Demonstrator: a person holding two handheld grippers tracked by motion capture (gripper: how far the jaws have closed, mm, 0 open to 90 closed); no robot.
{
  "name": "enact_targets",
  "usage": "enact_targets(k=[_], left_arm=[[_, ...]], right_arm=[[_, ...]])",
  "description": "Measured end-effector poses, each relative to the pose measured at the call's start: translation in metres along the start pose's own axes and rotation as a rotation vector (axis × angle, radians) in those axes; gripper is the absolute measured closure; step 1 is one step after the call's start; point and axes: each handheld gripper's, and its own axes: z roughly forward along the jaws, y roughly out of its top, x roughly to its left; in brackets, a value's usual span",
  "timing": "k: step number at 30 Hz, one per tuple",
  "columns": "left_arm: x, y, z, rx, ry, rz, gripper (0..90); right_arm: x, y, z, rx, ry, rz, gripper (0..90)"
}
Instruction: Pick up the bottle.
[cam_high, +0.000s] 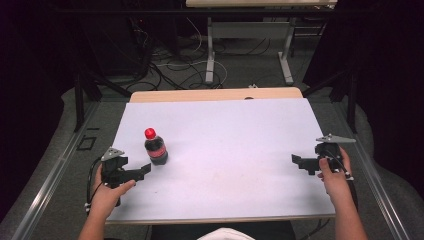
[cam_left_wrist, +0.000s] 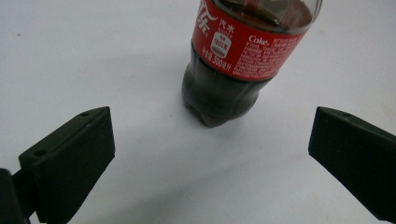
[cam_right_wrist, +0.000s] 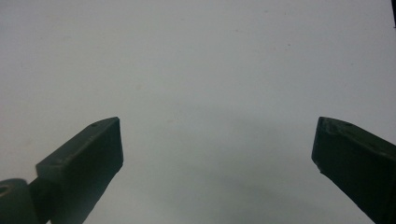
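A small cola bottle (cam_high: 155, 148) with a red cap and red label stands upright on the white sheet (cam_high: 225, 150), left of centre. My left gripper (cam_high: 142, 171) rests just short of it at the near left, open, jaws pointing toward the bottle with a gap between. In the left gripper view the bottle (cam_left_wrist: 233, 70) stands ahead of the wide-apart jaws, untouched, and my left gripper (cam_left_wrist: 210, 154) holds nothing. At the right edge my right gripper (cam_high: 298, 161) is open and points left over bare sheet. In its own view my right gripper (cam_right_wrist: 217, 158) has only white surface between the jaws.
The white sheet covers a wooden table (cam_high: 215, 94) whose far edge shows beyond it. Metal rails (cam_high: 55, 170) run along both sides. Behind the table stand another table's legs (cam_high: 210, 55) and loose cables (cam_high: 165, 70) on the floor.
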Motion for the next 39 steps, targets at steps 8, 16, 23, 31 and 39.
enact_targets(k=[8,16,23,31,39], left_arm=[[-0.002,0.01,-0.001,-0.019,0.012,0.036,0.6],[-0.021,0.03,0.008,-0.028,-0.017,0.119,1.2],[-0.027,0.039,0.028,-0.015,-0.02,0.123,1.2],[-0.029,0.043,0.044,0.003,0.013,0.167,4.9],[-0.026,0.04,0.052,0.005,0.028,0.154,16.5]], right_arm=[[0.005,0.002,-0.004,-0.016,0.02,-0.011,0.0],[0.017,0.003,0.003,-0.009,0.031,-0.016,0.0],[0.023,0.004,0.007,-0.008,0.039,-0.05,0.0],[0.027,0.002,0.012,0.003,0.036,-0.087,3.3],[0.028,0.001,0.014,0.008,0.036,-0.108,5.4]])
